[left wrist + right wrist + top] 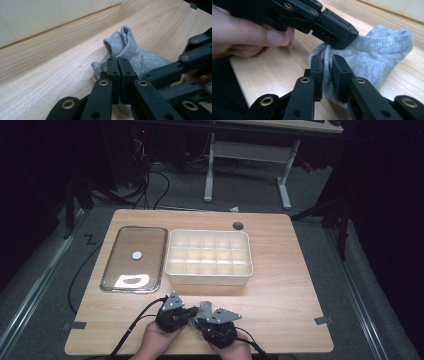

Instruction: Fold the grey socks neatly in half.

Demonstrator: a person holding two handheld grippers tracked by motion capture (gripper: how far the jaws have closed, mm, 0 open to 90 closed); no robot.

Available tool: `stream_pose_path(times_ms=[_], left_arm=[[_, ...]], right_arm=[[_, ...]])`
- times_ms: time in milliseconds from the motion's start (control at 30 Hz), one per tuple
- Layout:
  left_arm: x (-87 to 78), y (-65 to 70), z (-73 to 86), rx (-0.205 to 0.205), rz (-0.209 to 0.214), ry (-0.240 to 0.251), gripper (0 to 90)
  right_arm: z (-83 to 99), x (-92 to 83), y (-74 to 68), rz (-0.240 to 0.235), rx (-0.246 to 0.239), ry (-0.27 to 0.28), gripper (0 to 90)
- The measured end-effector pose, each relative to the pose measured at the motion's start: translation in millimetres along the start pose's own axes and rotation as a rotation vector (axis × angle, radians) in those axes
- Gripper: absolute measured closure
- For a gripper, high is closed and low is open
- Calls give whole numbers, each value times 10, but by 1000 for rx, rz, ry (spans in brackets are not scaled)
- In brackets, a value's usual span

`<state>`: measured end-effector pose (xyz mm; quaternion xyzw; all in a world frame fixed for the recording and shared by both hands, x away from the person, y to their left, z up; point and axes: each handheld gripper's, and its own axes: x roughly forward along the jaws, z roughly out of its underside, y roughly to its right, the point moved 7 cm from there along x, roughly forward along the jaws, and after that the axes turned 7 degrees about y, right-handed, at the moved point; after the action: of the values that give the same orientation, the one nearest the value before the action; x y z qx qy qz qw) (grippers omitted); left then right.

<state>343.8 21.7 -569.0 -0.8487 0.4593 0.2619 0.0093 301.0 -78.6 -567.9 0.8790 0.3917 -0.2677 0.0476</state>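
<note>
A grey sock [203, 308] lies bunched on the wooden table near its front edge, between the two hand-held grippers. My left gripper [194, 312] reaches in from the left. In the left gripper view its jaws [117, 60] stand together, pinching the sock [130, 50] at its near edge. My right gripper [202, 319] comes from the right. In the right gripper view its jaws [327, 58] stand slightly apart with a fold of the sock [377, 52] between them. The left gripper [339, 35] presses onto the sock just above it, held by a hand [244, 35].
A white compartment box [209, 276] stands mid-table, with a clear lid [134, 259] in a metal rim to its left. The box wall [37, 17] runs close behind the sock. A cable hole [238, 225] sits at the table's back. Cables trail off the front edge.
</note>
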Motion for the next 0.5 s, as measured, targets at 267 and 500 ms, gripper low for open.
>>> stream_pose_path(times_ms=[267,500], left_arm=[[5,6,14,20,-11,1,879],[-1,30,20,60,-34,-1,871]], right_arm=[[-127,-225,202,71,11,79,875],[65,-96,273,76,15,-21,873]])
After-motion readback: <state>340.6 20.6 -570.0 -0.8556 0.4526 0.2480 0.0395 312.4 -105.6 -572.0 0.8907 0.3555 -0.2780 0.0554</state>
